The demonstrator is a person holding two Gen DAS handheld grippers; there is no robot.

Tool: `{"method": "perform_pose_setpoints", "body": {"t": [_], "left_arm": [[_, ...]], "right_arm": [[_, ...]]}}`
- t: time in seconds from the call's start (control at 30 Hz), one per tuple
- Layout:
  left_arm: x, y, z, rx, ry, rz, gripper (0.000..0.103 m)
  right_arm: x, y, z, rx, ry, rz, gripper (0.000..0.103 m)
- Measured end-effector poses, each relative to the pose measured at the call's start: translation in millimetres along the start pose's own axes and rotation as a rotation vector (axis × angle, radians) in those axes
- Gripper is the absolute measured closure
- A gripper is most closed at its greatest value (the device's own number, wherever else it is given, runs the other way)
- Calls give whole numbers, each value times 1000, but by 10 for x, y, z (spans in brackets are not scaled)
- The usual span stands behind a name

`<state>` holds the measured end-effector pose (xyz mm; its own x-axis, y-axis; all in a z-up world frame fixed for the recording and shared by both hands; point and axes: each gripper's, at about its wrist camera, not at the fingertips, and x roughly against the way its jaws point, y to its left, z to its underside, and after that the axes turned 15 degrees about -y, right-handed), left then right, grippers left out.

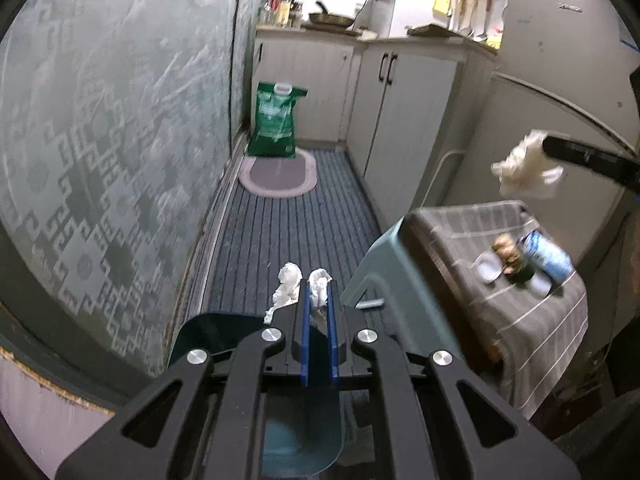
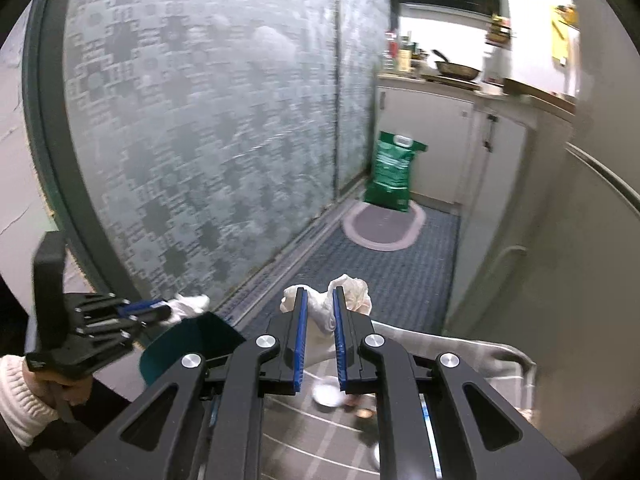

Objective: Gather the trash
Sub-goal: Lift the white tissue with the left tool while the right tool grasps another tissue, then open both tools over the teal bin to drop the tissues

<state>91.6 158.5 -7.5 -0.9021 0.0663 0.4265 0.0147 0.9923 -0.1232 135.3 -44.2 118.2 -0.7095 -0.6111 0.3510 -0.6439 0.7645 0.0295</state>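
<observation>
Left wrist view looks along the left gripper, whose blue pads are clenched on a crumpled white tissue; more of that tissue bulges out at eleven o'clock of the fingertips. Under the gripper sits the dark teal bin, its rim curving off toward nine o'clock. At three o'clock stands a stool draped in a striped grey cloth, carrying a tipped blue-and-white can, a small round lid and some brownish scraps. Higher, at two o'clock, the right gripper enters from the edge grasping a second white tissue in mid-air.

Right wrist view alone shows that second tissue pinched between the right gripper's pads, with the cloth-covered stool blurred underneath. It also shows, at nine o'clock, the hand in a white knit cuff gripping the left gripper's handle, its tissue sticking out above the bin's rim.

Farther off, both views share a green bag standing behind an oval mat at twelve o'clock, against the kitchen counter.
</observation>
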Motion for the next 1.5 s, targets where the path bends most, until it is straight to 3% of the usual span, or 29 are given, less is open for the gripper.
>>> {"method": "perform_pose_setpoints", "body": {"t": [0.4, 0.83, 0.9, 0.93, 1.07, 1.2, 1.37, 1.5], "left_arm": [[-194, 346, 537, 7, 177, -23, 94], [-419, 529, 959, 24, 325, -28, 95], [-441, 552, 996, 20, 339, -30, 92], [-438, 556, 1014, 12, 343, -39, 86], [-405, 589, 1008, 8, 335, -44, 79], [-323, 615, 945, 8, 312, -49, 79], [-135, 601, 762, -7, 246, -69, 72], [37, 585, 562, 12, 185, -72, 72]], "right_arm": [[-473, 701, 147, 7, 107, -150, 91], [-830, 1007, 430, 12, 240, -200, 91], [-875, 1052, 466, 15, 256, -207, 91], [-904, 1084, 487, 14, 267, -211, 91], [-1000, 1168, 559, 18, 297, -221, 91], [-1084, 1227, 638, 24, 325, -226, 91], [-1188, 1303, 728, 27, 353, -229, 91], [-1266, 1367, 813, 19, 377, -237, 90]]}}
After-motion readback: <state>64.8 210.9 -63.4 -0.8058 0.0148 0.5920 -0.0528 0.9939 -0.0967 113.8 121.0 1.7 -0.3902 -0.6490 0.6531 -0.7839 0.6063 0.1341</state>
